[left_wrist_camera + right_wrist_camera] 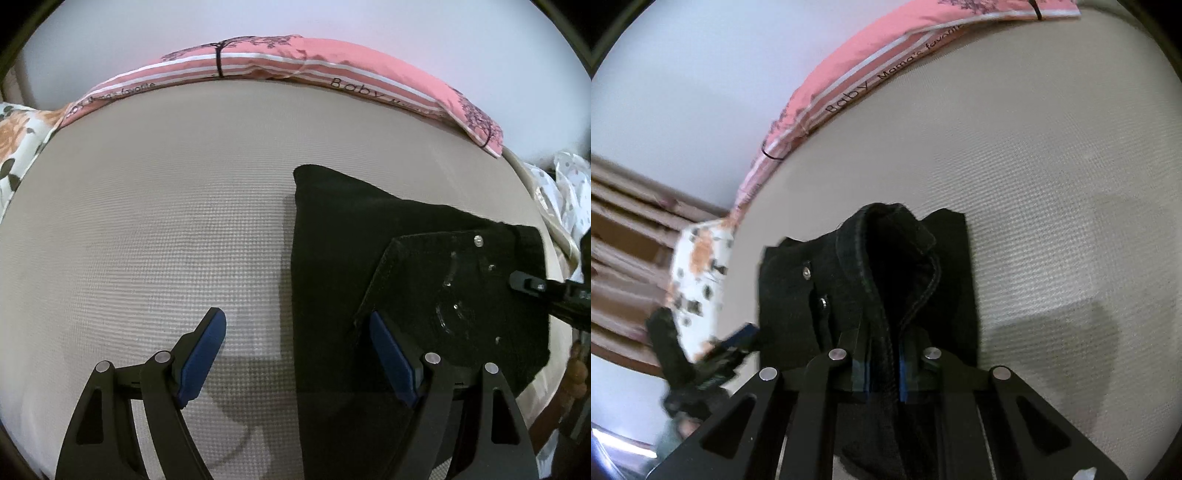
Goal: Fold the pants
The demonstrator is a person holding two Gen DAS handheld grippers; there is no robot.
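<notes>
Black pants point(369, 236) lie folded on a beige textured mattress point(166, 221), at the right of the left wrist view. My left gripper point(297, 328) is open and empty, its right finger beside the pants' raised flap. My right gripper point(882, 373) is shut on a lifted edge of the pants point(886, 280), holding it above the mattress point(1052, 221). The right gripper also shows at the right edge of the left wrist view point(535, 286). The left gripper appears blurred at the lower left of the right wrist view point(735, 345).
A pink striped pillow point(295, 62) with printed words lies along the mattress's far edge, against a white wall. A floral cloth point(18, 140) is at the left. A dotted white cloth point(569, 184) hangs off the right side.
</notes>
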